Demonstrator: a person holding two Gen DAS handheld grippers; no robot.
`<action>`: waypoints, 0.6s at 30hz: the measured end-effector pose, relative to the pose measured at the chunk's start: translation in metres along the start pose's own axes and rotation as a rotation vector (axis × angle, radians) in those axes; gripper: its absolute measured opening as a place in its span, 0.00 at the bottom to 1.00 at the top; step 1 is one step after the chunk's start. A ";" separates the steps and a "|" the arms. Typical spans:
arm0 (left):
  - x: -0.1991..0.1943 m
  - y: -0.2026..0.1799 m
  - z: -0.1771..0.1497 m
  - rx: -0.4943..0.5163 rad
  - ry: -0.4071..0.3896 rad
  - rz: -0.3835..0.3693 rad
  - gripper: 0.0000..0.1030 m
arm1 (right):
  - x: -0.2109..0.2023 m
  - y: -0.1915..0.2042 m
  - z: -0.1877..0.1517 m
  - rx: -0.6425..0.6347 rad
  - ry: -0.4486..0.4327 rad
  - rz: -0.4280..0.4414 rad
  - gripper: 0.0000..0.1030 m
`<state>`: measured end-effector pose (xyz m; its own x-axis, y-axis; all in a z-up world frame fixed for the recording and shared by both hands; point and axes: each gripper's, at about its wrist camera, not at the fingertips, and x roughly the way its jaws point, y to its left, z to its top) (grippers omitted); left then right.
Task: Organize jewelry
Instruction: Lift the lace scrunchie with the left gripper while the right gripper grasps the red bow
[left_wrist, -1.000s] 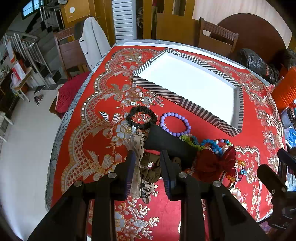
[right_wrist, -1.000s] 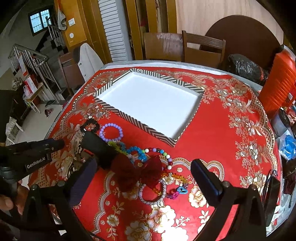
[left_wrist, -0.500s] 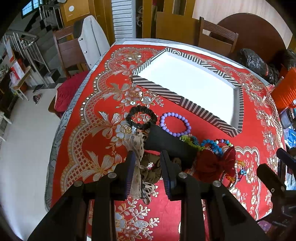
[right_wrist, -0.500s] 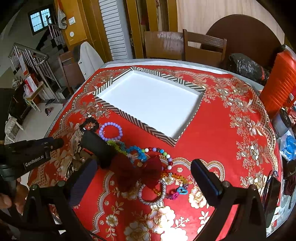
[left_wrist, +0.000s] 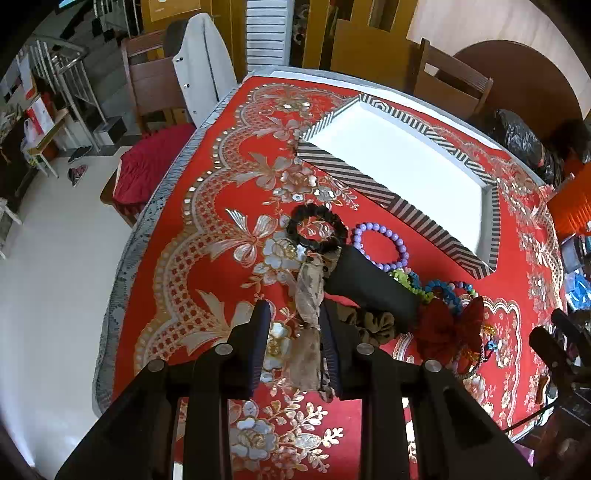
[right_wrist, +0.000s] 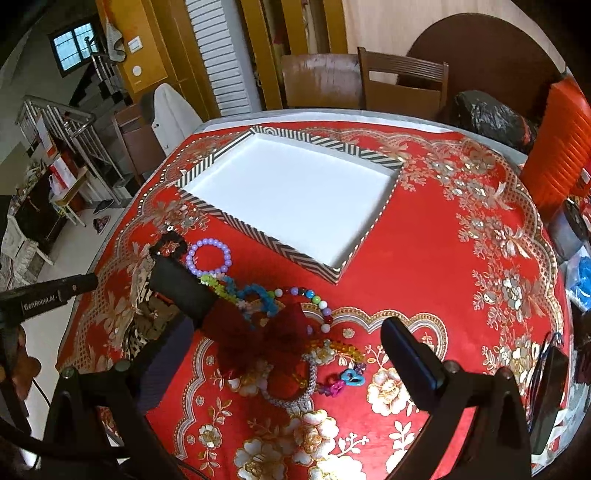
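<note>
Fingers of the left gripper (left_wrist: 295, 345) stand a little apart with a pale patterned fabric hair tie (left_wrist: 309, 295) hanging between them; it lies against the right pad while a gap shows at the left pad, so I cannot tell if it is clamped. Right gripper (right_wrist: 291, 363) fingers are spread wide over a red bow (right_wrist: 258, 336) and beaded bracelets (right_wrist: 255, 293), touching neither. A striped-rimmed white tray (right_wrist: 255, 230) lies beyond the pile on the red tablecloth (right_wrist: 424, 266).
</note>
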<state>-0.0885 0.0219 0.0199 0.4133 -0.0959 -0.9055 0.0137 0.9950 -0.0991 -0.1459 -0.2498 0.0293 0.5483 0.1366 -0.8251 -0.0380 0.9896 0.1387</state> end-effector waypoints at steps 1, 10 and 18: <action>-0.002 0.002 0.000 -0.002 -0.001 -0.005 0.14 | 0.000 0.000 0.000 -0.001 -0.001 0.006 1.00; 0.003 0.008 -0.006 0.041 0.038 -0.062 0.14 | 0.009 0.016 -0.013 -0.086 0.017 0.065 0.95; 0.042 0.006 -0.010 -0.015 0.134 -0.164 0.14 | 0.045 0.033 -0.026 -0.157 0.105 0.116 0.68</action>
<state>-0.0802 0.0234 -0.0224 0.2817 -0.2600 -0.9236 0.0570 0.9654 -0.2544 -0.1436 -0.2099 -0.0176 0.4431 0.2457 -0.8622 -0.2299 0.9607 0.1557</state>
